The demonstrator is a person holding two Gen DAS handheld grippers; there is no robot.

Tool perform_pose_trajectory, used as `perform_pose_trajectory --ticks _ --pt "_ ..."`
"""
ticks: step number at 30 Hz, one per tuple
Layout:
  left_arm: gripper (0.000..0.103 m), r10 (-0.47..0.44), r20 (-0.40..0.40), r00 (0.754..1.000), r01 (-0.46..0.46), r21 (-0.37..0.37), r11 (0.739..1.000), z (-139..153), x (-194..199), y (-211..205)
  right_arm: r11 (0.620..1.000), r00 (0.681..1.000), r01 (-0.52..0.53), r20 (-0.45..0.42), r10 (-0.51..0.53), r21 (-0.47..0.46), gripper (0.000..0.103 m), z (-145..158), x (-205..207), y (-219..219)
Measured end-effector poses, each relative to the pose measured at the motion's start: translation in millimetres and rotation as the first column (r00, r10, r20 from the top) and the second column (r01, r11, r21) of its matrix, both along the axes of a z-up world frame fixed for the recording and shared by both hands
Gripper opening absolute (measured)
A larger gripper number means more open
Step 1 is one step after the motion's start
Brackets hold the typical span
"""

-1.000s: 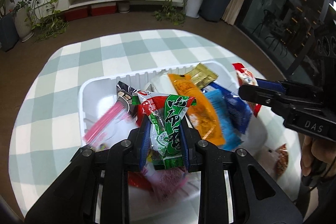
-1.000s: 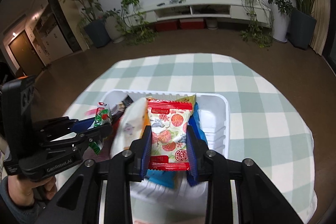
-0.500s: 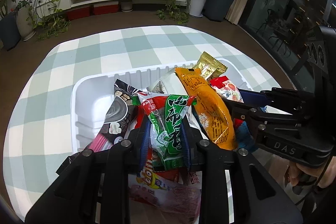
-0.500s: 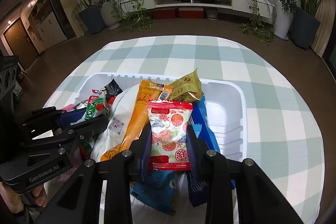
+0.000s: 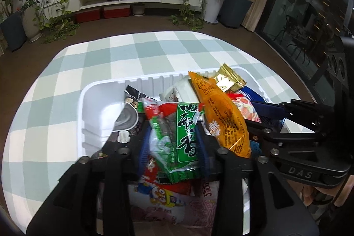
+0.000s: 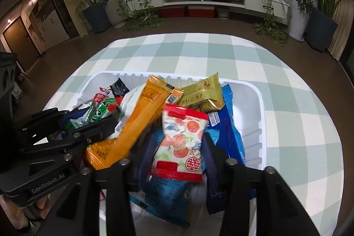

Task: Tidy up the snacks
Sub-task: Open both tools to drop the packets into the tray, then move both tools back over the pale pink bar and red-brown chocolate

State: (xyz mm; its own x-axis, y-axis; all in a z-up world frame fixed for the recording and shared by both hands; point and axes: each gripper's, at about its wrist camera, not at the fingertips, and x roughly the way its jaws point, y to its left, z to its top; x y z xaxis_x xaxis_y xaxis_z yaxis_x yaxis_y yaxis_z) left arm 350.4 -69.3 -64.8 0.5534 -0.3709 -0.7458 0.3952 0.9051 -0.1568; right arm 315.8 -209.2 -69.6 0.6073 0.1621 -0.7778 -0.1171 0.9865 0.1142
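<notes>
While both my claws hang over the white tray [image 6: 254, 90] on the checked desk [image 6: 221, 54], my left claw [image 5: 174, 138] is opening around the green seaweed packet [image 5: 177, 129] and my right claw [image 6: 177, 147] around the red-edged fruit candy packet [image 6: 181, 138].

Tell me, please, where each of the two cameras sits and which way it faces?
Left wrist: rides the left gripper, looking down along its opening fingers at the green packet between them; right gripper at right.
Right wrist: rides the right gripper, looking down past its opening fingers at the red-edged fruit packet; left gripper and a hand at left.
Shared: white tray, orange packet, checked cloth, television wall.
</notes>
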Motion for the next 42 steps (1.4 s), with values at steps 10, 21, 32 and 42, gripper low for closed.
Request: perform_pose_trajectory --ticks 10,21,32,42 --pt "0.041 -0.020 0.023 1.000 0.020 0.008 1.000 15 -15 -5 1.000 0.999 0.017 0.046 -0.018 0.017 0.056 18 -22 -9" --pt "0.061 -0.021 0.073 0.997 0.021 -0.004 1.000 43 -43 -3 0.983 0.984 0.045 0.161 -0.074 0.175 0.063 53 -102 -40" --pt "0.098 -0.319 0.060 0.946 0.309 0.144 0.940 36 -128 -71 0.902 0.942 0.241 0.136 -0.306 0.357 0.087 26 -228 -111" --pt "0.098 -0.499 -0.129 0.857 0.511 0.337 0.790 -13 -173 -140 0.851 0.937 0.312 0.013 -0.350 0.423 0.087 -25 -256 -111"
